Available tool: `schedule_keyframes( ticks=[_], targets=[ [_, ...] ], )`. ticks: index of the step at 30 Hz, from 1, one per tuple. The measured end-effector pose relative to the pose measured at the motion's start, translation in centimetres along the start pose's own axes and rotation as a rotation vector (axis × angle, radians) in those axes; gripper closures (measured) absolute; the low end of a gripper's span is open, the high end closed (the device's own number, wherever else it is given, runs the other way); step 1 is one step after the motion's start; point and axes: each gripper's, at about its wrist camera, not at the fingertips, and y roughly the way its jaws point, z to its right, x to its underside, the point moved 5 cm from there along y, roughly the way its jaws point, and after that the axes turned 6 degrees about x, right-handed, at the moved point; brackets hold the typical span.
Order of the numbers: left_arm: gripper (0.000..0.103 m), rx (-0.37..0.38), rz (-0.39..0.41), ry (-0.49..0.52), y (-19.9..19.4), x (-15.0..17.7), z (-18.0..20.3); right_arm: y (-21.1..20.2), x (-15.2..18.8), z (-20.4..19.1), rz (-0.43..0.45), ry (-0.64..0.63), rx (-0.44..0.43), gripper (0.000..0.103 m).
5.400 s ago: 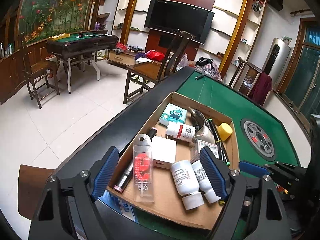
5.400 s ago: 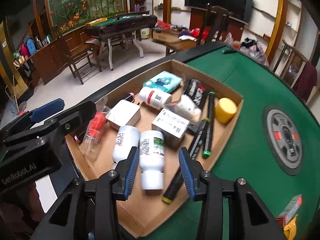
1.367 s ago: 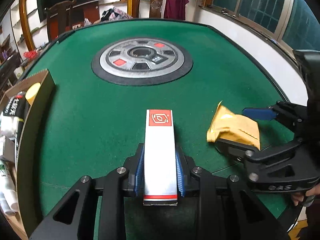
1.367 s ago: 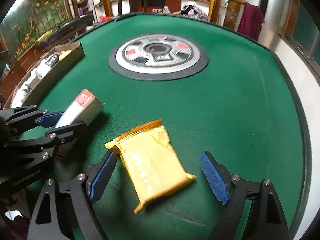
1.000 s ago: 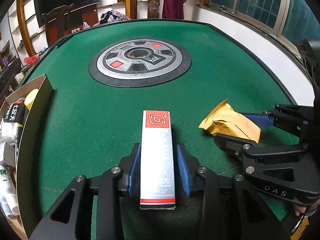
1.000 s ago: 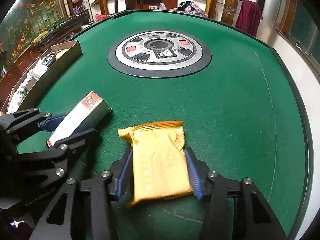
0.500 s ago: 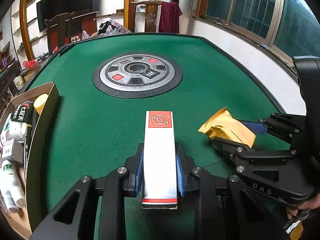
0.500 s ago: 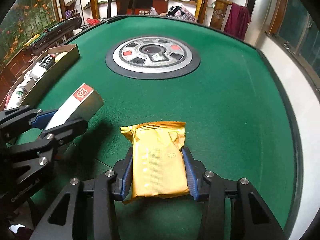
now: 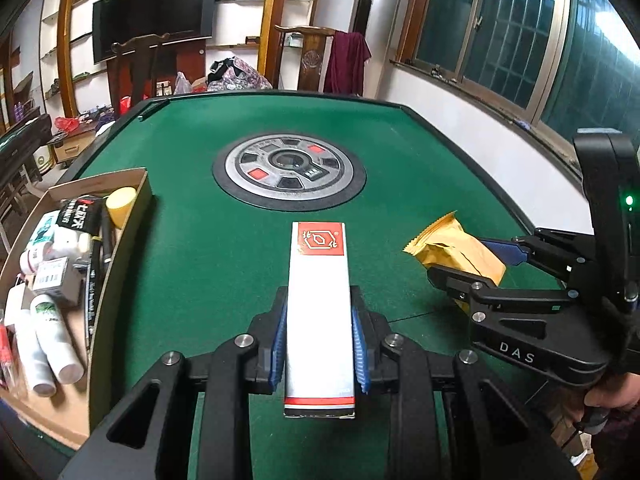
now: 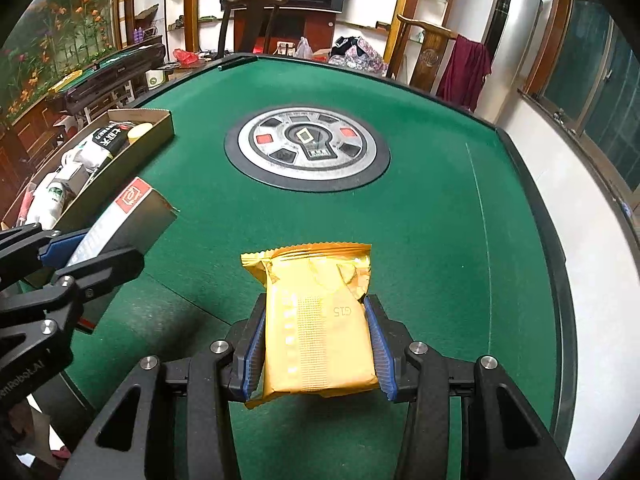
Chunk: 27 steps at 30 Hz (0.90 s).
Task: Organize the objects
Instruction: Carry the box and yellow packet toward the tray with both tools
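Observation:
My left gripper (image 9: 319,340) is shut on a long white box with a red end (image 9: 319,292) and holds it above the green table (image 9: 224,240). The box also shows in the right wrist view (image 10: 120,224), at the left. My right gripper (image 10: 316,344) is shut on a yellow snack packet (image 10: 316,320), held above the felt; the packet shows in the left wrist view (image 9: 456,248), at the right. A cardboard box (image 9: 140,200) full of bottles, pens and small packs sits at the table's left edge.
A round grey control panel (image 10: 307,148) is set in the table's middle. The table has a raised dark rim (image 10: 552,240). Chairs (image 9: 308,60), shelves and a television stand beyond the far edge.
Both grippers have risen with the box and the packet, and the view has tilted up. Before that, the right gripper closed on the packet.

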Motion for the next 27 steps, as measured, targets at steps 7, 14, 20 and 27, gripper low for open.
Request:
schedule_keyframes(
  ticks=[7, 14, 20, 27],
  targets=[
    [0.077, 0.009, 0.028, -0.032, -1.6, 0.3, -1.0, -1.5, -0.3, -1.1, 0.022, -0.021, 0.009, 0.054],
    [0.077, 0.02, 0.059, -0.037, -3.5, 0.6, -1.1, -2.3, -0.7, -2.3, 0.038, -0.045, 0.013, 0.054],
    [0.077, 0.037, 0.072, -0.059, -4.6, 1.0, -1.3, -3.0, -0.8, -3.0, 0.049, -0.06, 0.018, 0.054],
    [0.077, 0.049, 0.083, -0.097, -5.9, 1.4, -2.4, -3.7, -1.1, -3.7, 0.062, -0.071, 0.018, 0.053]
  ],
)
